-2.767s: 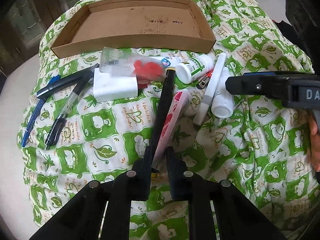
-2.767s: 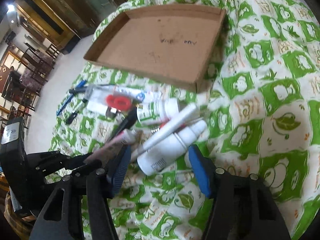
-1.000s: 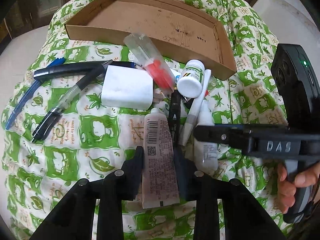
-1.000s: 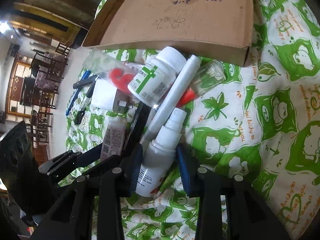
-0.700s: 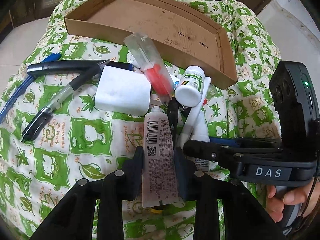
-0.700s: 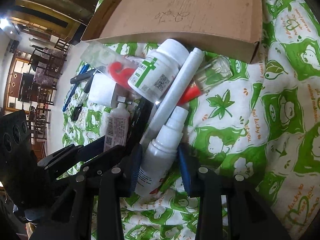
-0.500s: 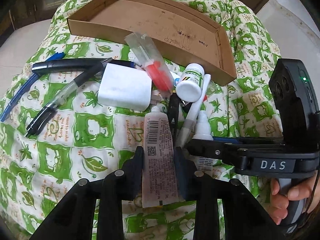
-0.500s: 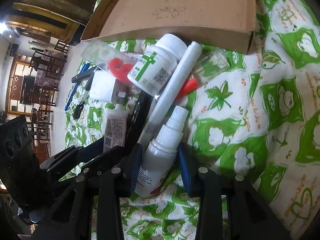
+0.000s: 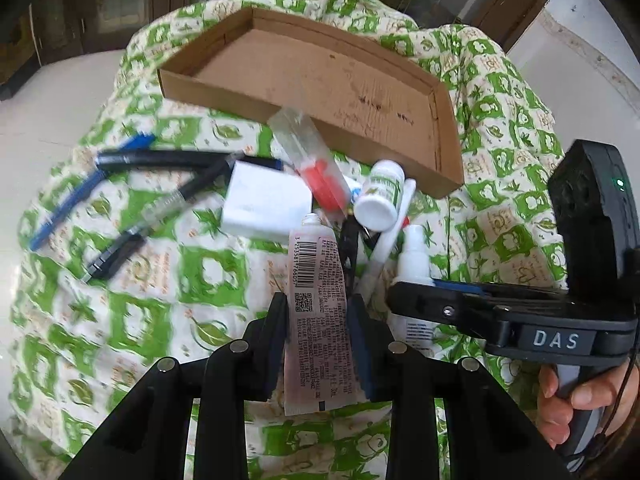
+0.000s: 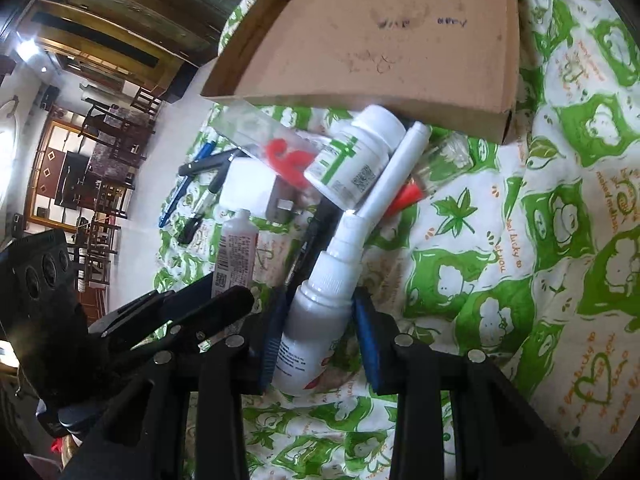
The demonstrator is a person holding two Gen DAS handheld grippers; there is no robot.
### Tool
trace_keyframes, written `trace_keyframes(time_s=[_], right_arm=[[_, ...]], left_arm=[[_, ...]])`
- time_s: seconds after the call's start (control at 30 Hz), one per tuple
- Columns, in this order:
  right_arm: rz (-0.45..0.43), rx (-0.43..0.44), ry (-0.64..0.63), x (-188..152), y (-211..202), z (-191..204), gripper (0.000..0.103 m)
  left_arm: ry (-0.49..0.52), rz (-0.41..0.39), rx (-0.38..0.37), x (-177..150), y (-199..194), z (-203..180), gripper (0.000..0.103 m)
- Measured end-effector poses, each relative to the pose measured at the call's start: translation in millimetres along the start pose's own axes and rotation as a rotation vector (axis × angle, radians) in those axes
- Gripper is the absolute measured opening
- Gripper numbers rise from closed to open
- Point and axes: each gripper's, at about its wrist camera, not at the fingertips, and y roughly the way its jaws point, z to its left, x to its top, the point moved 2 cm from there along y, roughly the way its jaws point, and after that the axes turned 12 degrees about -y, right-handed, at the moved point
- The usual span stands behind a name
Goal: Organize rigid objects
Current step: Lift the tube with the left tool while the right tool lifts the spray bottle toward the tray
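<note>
My left gripper [image 9: 320, 312] is shut on a pink-white ointment tube [image 9: 318, 304], lifted a little off the green-and-white cloth. My right gripper [image 10: 320, 312] is shut on a white spray bottle [image 10: 320, 312]; it also shows at the right of the left wrist view [image 9: 416, 256]. An empty cardboard tray [image 9: 360, 144] lies at the far side, also seen in the right wrist view [image 10: 360, 100]. Between tray and grippers lie a white pill bottle [image 9: 380, 196], a white marker [image 9: 388, 240], a white charger block [image 9: 264, 204] and a clear packet with red parts [image 9: 316, 164].
Black and blue pens [image 9: 132, 184] lie at the left on the cloth. A black comb-like piece [image 9: 350, 240] lies beside the tube. A small glass vial [image 10: 444, 160] sits near the tray's corner. The cloth drops off to a white floor at the left.
Both grippers went from reaching around their objects to being shut on them. Both have risen and pulled back slightly, and the tray looks farther in the left wrist view.
</note>
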Motion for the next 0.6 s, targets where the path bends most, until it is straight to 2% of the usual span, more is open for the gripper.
trace_keyframes(time_s=[0.3, 0.4, 0.6], right_arm=[[-0.151, -0.121, -0.072, 19.2, -39.7, 3.5, 0.033], [-0.176, -0.134, -0.064, 26.1, -47.8, -3.1, 0.033], [-0.205, -0.145, -0.044, 36.7, -57.7, -11.9, 0.032]], left_arm=[[0.072, -0.123, 0.133, 29.7, -21.8, -9.0, 0.031], [0.086, -0.146, 0.151, 41.1, -24.8, -12.9, 0.031], [0.105, -0.16, 0.143, 56.6, -25.2, -22.1, 0.031]])
